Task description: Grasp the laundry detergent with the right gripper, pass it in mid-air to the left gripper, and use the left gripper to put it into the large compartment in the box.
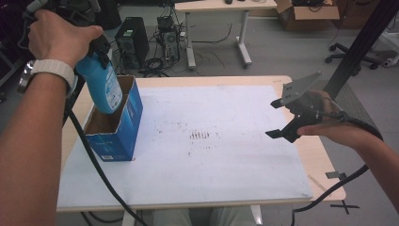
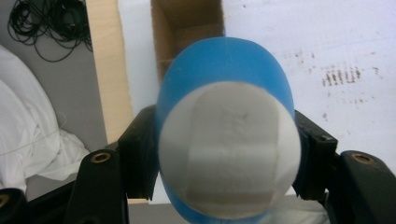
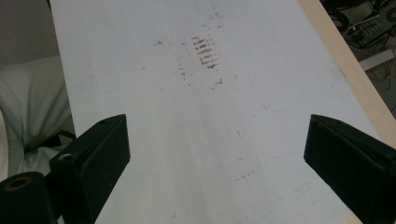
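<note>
Bottle (image 1: 102, 87) going into box (image 1: 123, 126): blue bottle, white cap, clamped in my left gripper (image 1: 96, 52), its base just inside the open carton at the table's (image 1: 324, 155) left edge.

I'd keep it upright, centred between the cardboard walls, and lower slowly. My right gripper (image 1: 281, 120) hangs open and empty, well apart.

My high view sits above the near edge of the counter (image 1: 324, 155), facing forward and down. My left gripper view looks steeply down, very close on the blue bottle (image 2: 224, 70) and open box (image 2: 187, 28) seen far left from above. My right gripper view looks low across the white sheet (image 3: 261, 140); all three share its dark smudges (image 3: 203, 51).
</note>
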Demonstrator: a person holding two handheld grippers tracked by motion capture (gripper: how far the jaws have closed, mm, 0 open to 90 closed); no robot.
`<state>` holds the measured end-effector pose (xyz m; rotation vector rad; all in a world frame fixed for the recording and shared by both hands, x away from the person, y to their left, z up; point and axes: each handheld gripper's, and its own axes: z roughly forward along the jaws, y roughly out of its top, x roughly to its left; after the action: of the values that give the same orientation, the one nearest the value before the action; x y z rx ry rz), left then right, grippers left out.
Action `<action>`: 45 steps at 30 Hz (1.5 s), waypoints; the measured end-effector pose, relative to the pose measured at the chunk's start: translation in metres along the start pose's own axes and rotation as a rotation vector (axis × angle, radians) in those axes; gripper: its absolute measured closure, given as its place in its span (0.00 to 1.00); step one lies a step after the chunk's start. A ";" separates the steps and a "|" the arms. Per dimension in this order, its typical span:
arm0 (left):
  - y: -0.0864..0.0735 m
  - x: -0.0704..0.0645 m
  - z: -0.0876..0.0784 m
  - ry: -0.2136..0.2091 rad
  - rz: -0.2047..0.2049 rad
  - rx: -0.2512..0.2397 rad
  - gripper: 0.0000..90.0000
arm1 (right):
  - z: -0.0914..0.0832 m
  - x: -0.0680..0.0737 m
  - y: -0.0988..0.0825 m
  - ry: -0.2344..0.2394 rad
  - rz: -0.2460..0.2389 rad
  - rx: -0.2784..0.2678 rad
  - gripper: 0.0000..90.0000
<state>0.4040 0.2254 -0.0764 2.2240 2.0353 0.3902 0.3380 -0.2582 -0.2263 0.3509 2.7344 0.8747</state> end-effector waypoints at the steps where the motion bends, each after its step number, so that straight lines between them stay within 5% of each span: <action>1: 0.000 0.002 0.002 0.002 -0.003 -0.001 0.42 | 0.000 0.000 -0.001 0.000 0.001 0.002 0.08; 26: -0.010 0.021 0.073 0.009 -0.001 0.027 0.42 | 0.002 0.003 -0.002 -0.008 0.012 -0.007 0.09; 45: -0.016 0.020 0.114 0.009 0.009 0.010 0.42 | 0.007 0.003 -0.005 -0.004 0.029 -0.014 0.09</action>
<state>0.4193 0.2580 -0.1879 2.2416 2.0366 0.3924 0.3367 -0.2574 -0.2347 0.3900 2.7246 0.8985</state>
